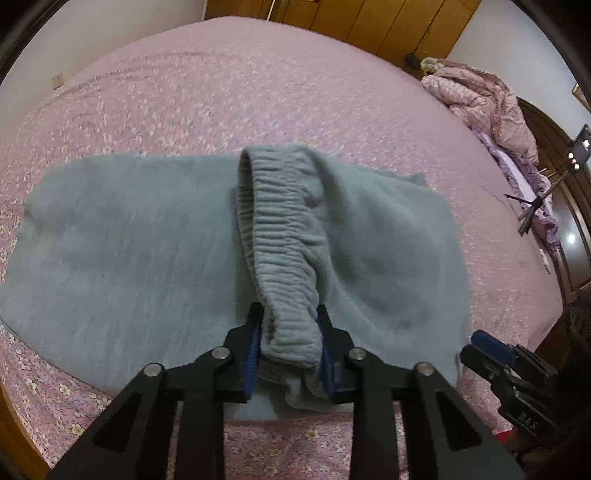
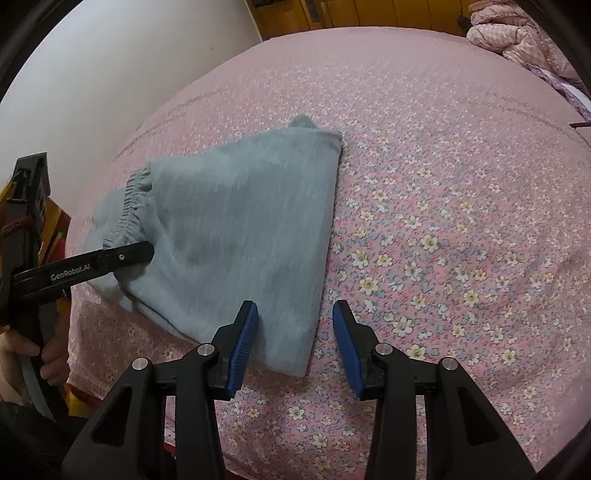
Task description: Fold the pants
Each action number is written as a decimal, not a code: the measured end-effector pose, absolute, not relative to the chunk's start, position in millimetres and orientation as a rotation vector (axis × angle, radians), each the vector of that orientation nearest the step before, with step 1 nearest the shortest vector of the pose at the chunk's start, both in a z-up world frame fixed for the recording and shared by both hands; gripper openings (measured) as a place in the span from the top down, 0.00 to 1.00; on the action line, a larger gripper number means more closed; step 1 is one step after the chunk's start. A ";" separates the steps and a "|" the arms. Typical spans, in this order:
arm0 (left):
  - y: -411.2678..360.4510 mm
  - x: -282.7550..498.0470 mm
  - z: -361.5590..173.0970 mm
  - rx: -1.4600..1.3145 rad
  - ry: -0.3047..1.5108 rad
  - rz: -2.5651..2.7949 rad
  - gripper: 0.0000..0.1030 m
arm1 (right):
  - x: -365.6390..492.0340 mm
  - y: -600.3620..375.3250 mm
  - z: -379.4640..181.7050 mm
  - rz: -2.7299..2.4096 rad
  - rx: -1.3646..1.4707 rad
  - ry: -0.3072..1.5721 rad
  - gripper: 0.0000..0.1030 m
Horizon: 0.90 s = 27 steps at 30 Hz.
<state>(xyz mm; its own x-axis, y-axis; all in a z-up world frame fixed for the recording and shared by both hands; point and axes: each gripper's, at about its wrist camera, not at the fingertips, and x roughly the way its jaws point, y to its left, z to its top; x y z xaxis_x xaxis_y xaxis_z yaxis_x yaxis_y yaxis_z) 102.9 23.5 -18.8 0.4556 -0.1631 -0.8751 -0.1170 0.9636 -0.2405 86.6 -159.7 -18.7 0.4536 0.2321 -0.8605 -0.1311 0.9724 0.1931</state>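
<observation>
Your left gripper [image 1: 290, 354]: clamped on the ribbed waistband [image 1: 284, 251] of the grey-blue pants [image 1: 122, 258]; the elastic band is bunched between the two blue pads, which press it from both sides.

Waistband: it runs straight ahead from your left claw, lifted in a loop above the rest of the cloth.

Your right gripper [image 2: 295, 343]: jaws spread wide, nothing between the pads; the near corner of the pants [image 2: 243, 236] lies in the gap, closer to the left pad [image 2: 242, 347], while the right pad [image 2: 347, 350] sits over bare sheet.

Pants: folded into a compact wedge on the bed [image 2: 461, 206], spreading out to both sides ahead of your left claw, and ahead and to the left of your right claw.

Your hand [image 2: 22, 354]: seen at the far left of the right wrist view, wrapped around the handle of the left gripper, whose black finger reaches the waistband edge.

Bed: pink floral sheet under everything, stretching well beyond the pants.

Quilt [image 1: 487, 99]: a crumpled pink heap far ahead and to the right of your left claw, at the bed's far side.

Wardrobe [image 1: 369, 22]: wooden doors beyond the bed's far end.
</observation>
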 end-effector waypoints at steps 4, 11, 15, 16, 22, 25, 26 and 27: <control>20.6 96.3 8.9 -0.272 1.026 -0.073 0.76 | 82.6 -169.4 -7.9 0.214 0.103 1.051 0.57; 35.2 71.7 69.3 -0.225 0.886 -0.094 0.76 | 76.3 -181.2 7.8 0.215 0.099 1.015 0.57; 64.7 61.1 90.8 -0.226 0.842 -0.041 0.76 | 74.7 -179.1 11.9 0.223 0.085 1.012 0.57; 74.6 58.4 93.0 -0.225 0.837 -0.020 0.76 | 75.1 -175.5 13.1 0.224 0.080 1.012 0.57; 134.6 49.2 65.9 -0.253 0.903 0.111 0.75 | 77.2 -162.0 8.5 0.233 0.042 1.035 0.57; 159.7 51.6 39.7 -0.249 0.953 0.166 0.75 | 78.1 -151.1 4.7 0.232 0.019 1.049 0.57; 168.0 53.1 31.0 -0.256 0.969 0.182 0.75 | 78.6 -149.0 3.7 0.232 0.012 1.053 0.57; 177.9 54.9 19.9 -0.278 0.994 0.192 0.75 | 78.9 -146.1 3.0 0.232 0.005 1.057 0.57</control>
